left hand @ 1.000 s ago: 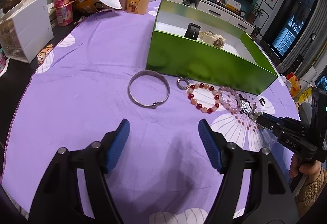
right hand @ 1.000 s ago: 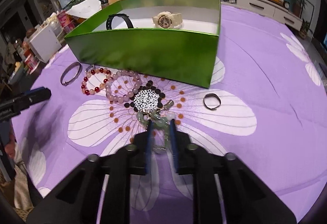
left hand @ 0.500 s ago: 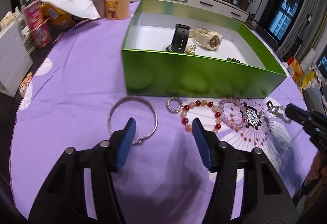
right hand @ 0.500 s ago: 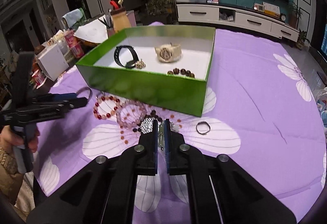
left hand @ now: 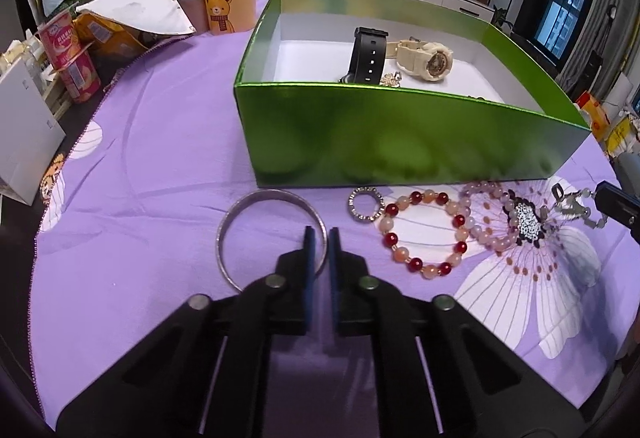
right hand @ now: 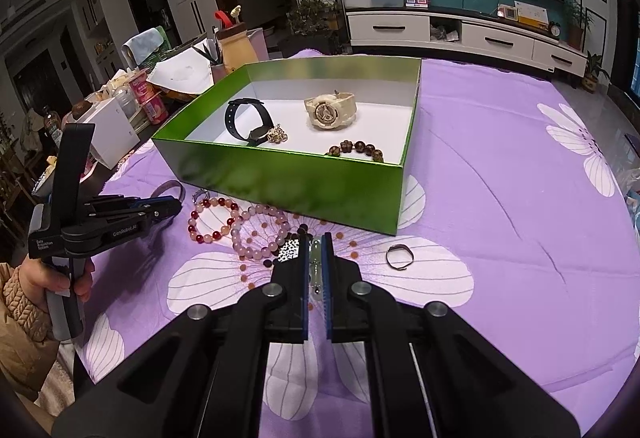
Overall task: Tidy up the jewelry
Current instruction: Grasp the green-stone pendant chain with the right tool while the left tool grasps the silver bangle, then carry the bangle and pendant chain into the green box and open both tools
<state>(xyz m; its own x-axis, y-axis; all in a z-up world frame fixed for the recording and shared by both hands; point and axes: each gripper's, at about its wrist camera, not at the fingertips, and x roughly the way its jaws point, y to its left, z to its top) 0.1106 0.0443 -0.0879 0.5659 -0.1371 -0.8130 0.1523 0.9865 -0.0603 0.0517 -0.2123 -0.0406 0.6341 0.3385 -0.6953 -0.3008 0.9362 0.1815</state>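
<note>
- Two grippers are working over the purple-clothed desk; both sets of fingers are pressed nearly together on a piece of jewelry, judged ready to carry to the green box ahead of them.
- Left gripper: fingers clamped on the near-right rim of the silver bangle, which otherwise lies flat on the cloth, looping out to the fingers' left and ahead. Pinching the thin rim edge-on looks like the only way to get hold of a flat hoop.
- Right gripper: fingers squeezed on a pale green beaded chain, a strip of it visible in the slot between them. In the left view, the chain trails from that gripper's tip toward the flower-shaped bead bracelet.
- Box sits straight beyond both fingertips, open top; black watch, cream watch and dark bead bracelet already inside.
- Loose on the cloth: red-and-peach bracelet and small studded ring right of the left fingers, pink bracelet left of the right fingers, thin ring to their right.
- Pose: both tools held low, angled downward and forward at the box; left hand grips its handle from below.
</note>
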